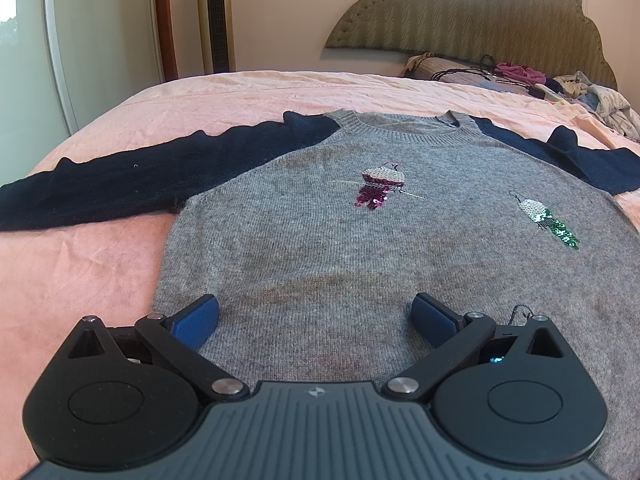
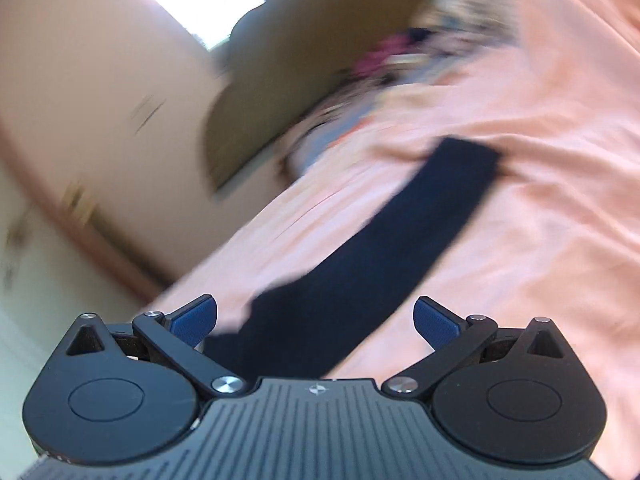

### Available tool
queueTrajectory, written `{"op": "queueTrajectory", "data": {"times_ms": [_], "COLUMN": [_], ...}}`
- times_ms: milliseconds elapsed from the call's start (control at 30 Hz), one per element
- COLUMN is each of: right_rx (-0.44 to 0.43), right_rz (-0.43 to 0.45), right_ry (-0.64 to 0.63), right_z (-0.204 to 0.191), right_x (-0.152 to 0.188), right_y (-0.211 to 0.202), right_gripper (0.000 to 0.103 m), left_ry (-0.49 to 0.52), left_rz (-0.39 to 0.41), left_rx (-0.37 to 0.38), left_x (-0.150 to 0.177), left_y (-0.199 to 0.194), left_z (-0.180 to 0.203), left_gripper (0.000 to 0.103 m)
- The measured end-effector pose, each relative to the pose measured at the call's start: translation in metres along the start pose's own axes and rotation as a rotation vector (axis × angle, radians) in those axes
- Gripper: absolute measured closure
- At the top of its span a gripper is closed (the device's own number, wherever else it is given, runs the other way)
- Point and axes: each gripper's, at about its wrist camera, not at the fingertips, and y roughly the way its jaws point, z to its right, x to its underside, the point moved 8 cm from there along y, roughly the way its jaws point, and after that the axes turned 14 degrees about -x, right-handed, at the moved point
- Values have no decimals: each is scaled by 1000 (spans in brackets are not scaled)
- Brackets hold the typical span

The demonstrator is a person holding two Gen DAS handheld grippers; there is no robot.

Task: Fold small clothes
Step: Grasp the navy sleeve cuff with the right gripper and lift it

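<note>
- Your left gripper sits nearest in the left wrist view, its blue pads spread wide with nothing between them, low over the hem end of the grey sweater.
- Ahead of that claw, the sweater lies flat on the pink bedsheet, a sequin bird straight ahead and a green one off to its right.
- Beyond, one navy sleeve stretches out to the claw's left.
- Farthest from it, a clothes pile sits below the headboard.
- Your right gripper is also spread, holding nothing; the right navy sleeve runs from between its fingers away up-right across the sheet, the view blurred.
</note>
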Motion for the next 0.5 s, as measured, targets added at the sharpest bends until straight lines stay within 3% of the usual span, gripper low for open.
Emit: {"op": "queueTrajectory", "data": {"times_ms": [133, 200, 333, 433, 467, 500], "right_rx": [47, 36, 38, 77, 99, 102], "right_rz": [132, 126, 65, 47, 42, 44], "right_ry": [212, 235, 162, 99, 93, 98], "right_z": [68, 81, 83, 83, 86, 87], "right_x": [-47, -50, -45, -49, -49, -49], "right_y": [15, 33, 74, 92, 95, 95], "right_gripper": [7, 13, 24, 63, 88, 90], "left_ry": [0, -1, 0, -1, -1, -2], "left_rz": [-1, -1, -1, -1, 0, 0], "left_rx": [-1, 0, 0, 1, 1, 1], "left_x": [0, 0, 1, 1, 1, 0], "left_y": [-1, -1, -1, -2, -2, -2], "left_z": [-1, -1, -1, -1, -1, -1], "left_gripper": [0, 0, 0, 0, 0, 0]}}
